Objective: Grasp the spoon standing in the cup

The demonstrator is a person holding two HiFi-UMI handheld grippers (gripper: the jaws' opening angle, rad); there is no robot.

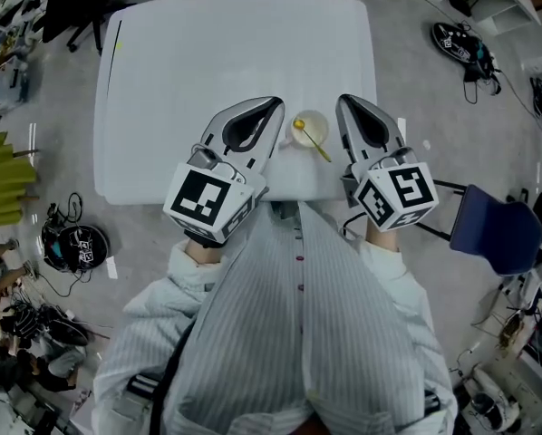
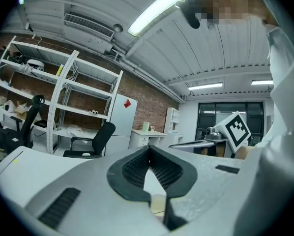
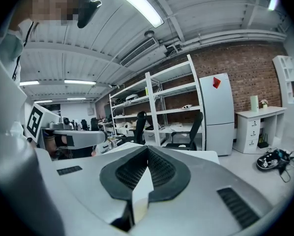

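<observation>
A pale cup (image 1: 309, 130) stands near the front edge of the white table (image 1: 208, 53), and a yellow spoon (image 1: 313, 140) leans in it with its handle slanting to the front right. My left gripper (image 1: 275, 105) lies just left of the cup, and my right gripper (image 1: 343, 102) just right of it. Both point away from me, and neither touches the cup or the spoon. In the left gripper view the left gripper (image 2: 149, 149) has its jaws together with nothing between them. The right gripper (image 3: 147, 149) looks the same in its own view. Both cameras look up at the room.
A blue chair (image 1: 498, 229) stands to the right of the table's front corner. A helmet (image 1: 76, 247) and cables lie on the floor at the left. Shoes (image 1: 461, 43) sit on the floor at the far right. The person's striped shirt fills the lower head view.
</observation>
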